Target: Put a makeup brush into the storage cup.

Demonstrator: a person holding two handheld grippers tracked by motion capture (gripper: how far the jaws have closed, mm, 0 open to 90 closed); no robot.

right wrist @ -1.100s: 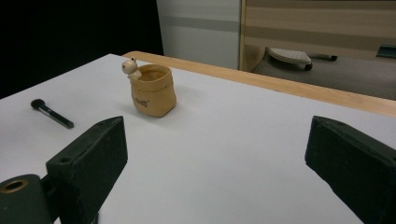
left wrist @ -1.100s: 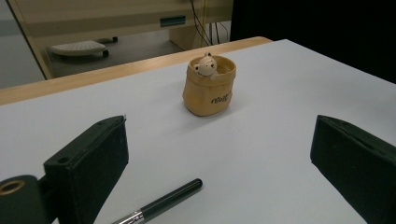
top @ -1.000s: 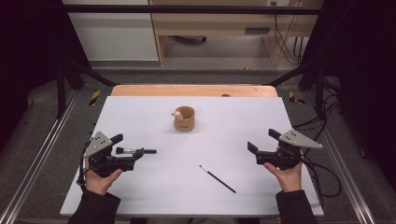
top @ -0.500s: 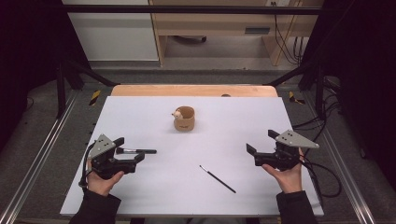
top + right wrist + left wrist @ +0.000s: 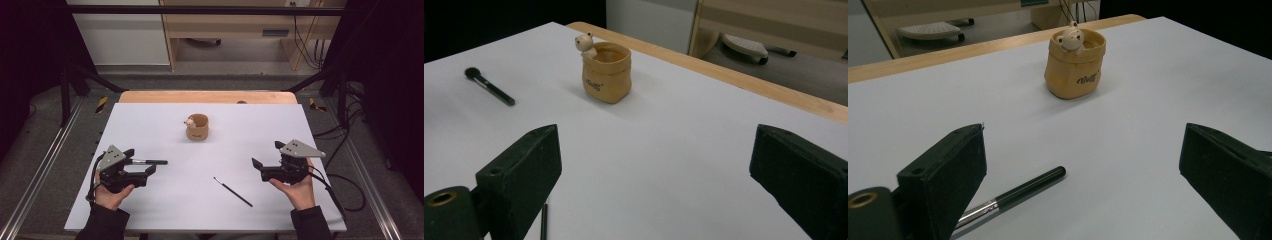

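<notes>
Jaws of the left gripper (image 5: 148,167) stand wide, the makeup brush (image 5: 149,162) lying just beside them near the desk's (image 5: 150,115) left edge. Right gripper (image 5: 260,164) gapes empty near the right edge.

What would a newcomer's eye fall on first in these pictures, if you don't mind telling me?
Probably the small tan sack-shaped cup with a little bear figure on its rim, alone at the middle of the white table. Next, the two open grippers: the left gripper beside a thick black brush, the right gripper near a thin dark brush.
</notes>
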